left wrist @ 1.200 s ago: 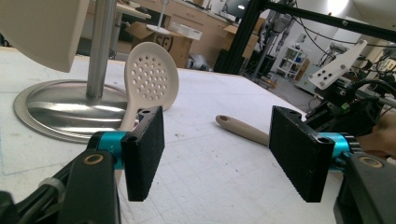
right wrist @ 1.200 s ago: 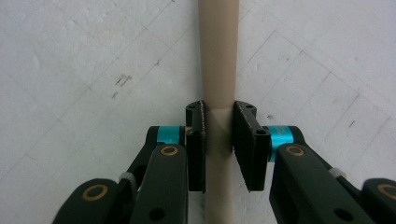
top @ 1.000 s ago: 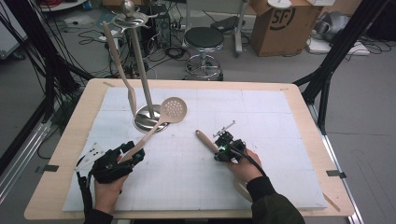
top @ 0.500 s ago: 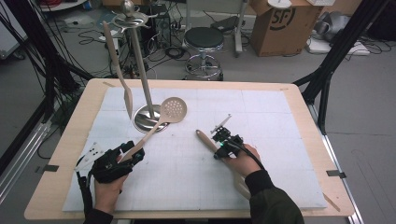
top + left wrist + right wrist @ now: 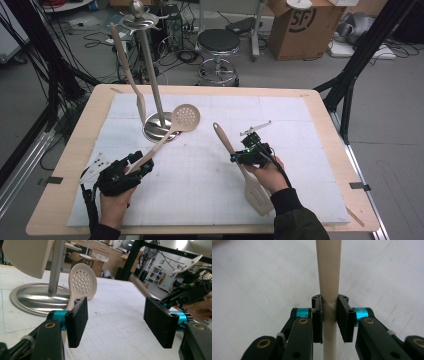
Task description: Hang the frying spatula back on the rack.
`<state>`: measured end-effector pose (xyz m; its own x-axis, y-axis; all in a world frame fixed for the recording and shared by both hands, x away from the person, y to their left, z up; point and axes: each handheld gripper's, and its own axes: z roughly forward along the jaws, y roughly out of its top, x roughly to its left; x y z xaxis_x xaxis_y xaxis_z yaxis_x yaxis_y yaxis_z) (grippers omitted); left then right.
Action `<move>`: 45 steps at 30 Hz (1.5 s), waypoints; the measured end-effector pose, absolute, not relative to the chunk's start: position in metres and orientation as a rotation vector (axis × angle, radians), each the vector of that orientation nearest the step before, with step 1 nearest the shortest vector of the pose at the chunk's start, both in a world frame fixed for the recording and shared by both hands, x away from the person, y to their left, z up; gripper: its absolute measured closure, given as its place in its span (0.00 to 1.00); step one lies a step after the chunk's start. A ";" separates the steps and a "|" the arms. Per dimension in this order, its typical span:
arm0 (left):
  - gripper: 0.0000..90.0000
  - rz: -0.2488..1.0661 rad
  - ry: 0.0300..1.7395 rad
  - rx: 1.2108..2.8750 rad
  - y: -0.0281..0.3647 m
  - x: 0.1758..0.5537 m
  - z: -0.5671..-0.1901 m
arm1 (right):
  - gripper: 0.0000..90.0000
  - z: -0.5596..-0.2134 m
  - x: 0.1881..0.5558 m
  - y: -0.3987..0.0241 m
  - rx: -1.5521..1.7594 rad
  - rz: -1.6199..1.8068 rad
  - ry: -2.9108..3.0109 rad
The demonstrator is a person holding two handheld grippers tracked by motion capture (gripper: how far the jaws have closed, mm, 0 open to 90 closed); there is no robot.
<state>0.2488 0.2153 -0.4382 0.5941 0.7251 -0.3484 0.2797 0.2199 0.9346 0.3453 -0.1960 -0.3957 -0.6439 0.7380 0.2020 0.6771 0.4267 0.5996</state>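
A cream slotted turner (image 5: 256, 192) hangs tilted above the mat, its handle (image 5: 329, 270) pinched by my right gripper (image 5: 244, 155) (image 5: 329, 315), which is shut on it. The handle end points up and to the far left. A cream skimmer (image 5: 185, 117) (image 5: 82, 281) leans its head on the steel base (image 5: 157, 132) (image 5: 35, 296) of a utensil stand. Its handle runs down beside the left pad of my left gripper (image 5: 141, 163) (image 5: 115, 322), whose jaws stand open with nothing between the pads. The turner's handle (image 5: 140, 286) and the right gripper (image 5: 190, 293) show beyond.
Another cream spatula (image 5: 127, 65) (image 5: 25, 255) hangs from the stand's pole (image 5: 152, 75). A white gridded mat (image 5: 210, 200) covers the wooden table (image 5: 80, 145). Behind the table are a stool (image 5: 219, 42), a cardboard box (image 5: 300, 25) and cables on the floor.
My right gripper has lifted the turner off the mat; its handle end now sits higher and its blade shows below the hand. The left gripper and skimmer have not moved.
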 end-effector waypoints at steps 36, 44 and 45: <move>0.41 0.382 0.947 1.348 0.218 0.249 -0.438 | 0.86 -0.335 0.341 -0.173 0.953 1.816 2.103; 0.41 0.385 0.948 1.338 0.219 0.249 -0.438 | 0.86 -0.324 0.348 -0.155 0.913 1.896 2.035; 0.41 0.384 0.948 1.337 0.219 0.249 -0.438 | 0.86 -0.325 0.349 -0.153 0.917 1.907 2.030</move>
